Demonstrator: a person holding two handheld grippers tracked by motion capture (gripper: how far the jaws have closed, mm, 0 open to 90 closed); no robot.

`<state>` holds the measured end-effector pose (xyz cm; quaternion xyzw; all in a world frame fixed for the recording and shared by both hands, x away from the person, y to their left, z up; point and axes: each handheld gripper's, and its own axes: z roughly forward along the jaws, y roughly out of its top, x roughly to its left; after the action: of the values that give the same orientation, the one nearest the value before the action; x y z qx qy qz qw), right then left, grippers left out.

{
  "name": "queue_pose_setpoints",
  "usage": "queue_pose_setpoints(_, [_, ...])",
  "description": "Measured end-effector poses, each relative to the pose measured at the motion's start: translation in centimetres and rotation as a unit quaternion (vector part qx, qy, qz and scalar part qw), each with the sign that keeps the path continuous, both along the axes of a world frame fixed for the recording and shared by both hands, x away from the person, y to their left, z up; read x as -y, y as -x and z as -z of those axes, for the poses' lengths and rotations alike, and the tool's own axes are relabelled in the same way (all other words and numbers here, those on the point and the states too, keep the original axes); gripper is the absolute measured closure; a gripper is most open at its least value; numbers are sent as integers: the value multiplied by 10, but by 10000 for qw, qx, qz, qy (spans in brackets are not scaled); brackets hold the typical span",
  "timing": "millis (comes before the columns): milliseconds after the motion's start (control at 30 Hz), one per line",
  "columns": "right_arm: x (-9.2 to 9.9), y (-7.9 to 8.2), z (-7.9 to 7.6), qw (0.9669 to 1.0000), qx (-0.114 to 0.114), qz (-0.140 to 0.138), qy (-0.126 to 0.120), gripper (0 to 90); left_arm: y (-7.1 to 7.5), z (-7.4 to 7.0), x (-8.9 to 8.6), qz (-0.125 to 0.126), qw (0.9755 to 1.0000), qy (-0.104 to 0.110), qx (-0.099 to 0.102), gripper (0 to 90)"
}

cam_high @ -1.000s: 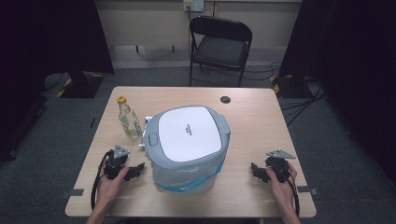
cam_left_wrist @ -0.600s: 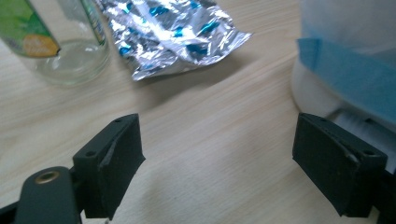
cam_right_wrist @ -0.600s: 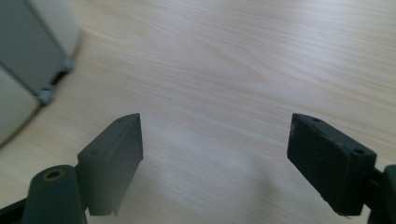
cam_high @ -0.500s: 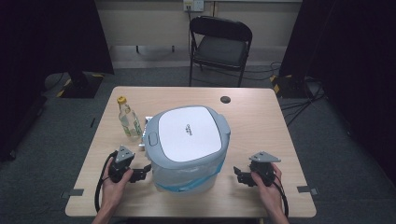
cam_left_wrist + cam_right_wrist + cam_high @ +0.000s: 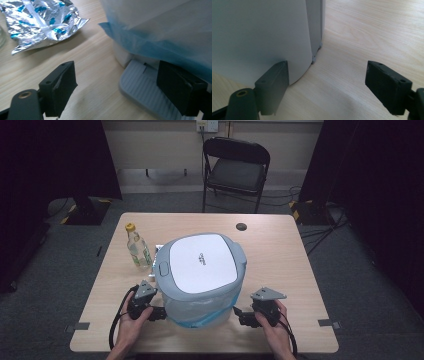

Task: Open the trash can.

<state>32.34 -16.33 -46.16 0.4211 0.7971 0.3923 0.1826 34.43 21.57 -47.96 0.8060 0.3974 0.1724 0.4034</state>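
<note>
Dark curtains and a folding chair (image 5: 235, 167) stand behind the wooden table (image 5: 280, 245), and we sit at its near edge with a gripper in each hand. Near the middle of the table, closer to our edge, stands a round grey-and-white bin (image 5: 201, 275) with its lid shut and a blue liner hanging out under the rim. Our left gripper (image 5: 159, 312) lies low at the bin's left side, by the near edge; its jaws stand wide with nothing pressed between them. In the left gripper view one jaw hangs over the bin's ribbed grey foot pedal (image 5: 140, 85), just under the blue liner (image 5: 155, 37), and the other jaw is over bare wood. Our right gripper (image 5: 239, 314) sits at the bin's right side, also by the near edge. Its jaws have just been closing a little, yet they remain wide apart, and nothing is clamped; in the right gripper view one jaw sits just beside the bin's wall (image 5: 259, 35). A small bottle (image 5: 137, 247) with a yellow cap stands toward the left edge, and a crumpled silver foil wrapper (image 5: 40, 22) lies near it.
</note>
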Motion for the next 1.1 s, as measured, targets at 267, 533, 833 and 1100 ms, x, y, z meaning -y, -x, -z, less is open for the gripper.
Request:
queue_pose_setpoints(267, [1, 4, -4, 9998, -38, -51, -169, 196, 0, 0, 0, -20, 10000, 31, 9, 165])
queue_pose_setpoints(533, [2, 1, -4, 9999, 30, 78, -122, 184, 1, 0, 5, -131, 9999, 8, 87, 191])
queue_pose_setpoints(833, [7, 4, -5, 9997, -21, 140, -216, 221, 1, -3, 14, -49, 9999, -65, 138, 314])
queue_pose_setpoints(1100, [9, -1, -6, 9988, 72, 443, -173, 281, 2, -3, 23, 128, 9998, -63, 170, 384])
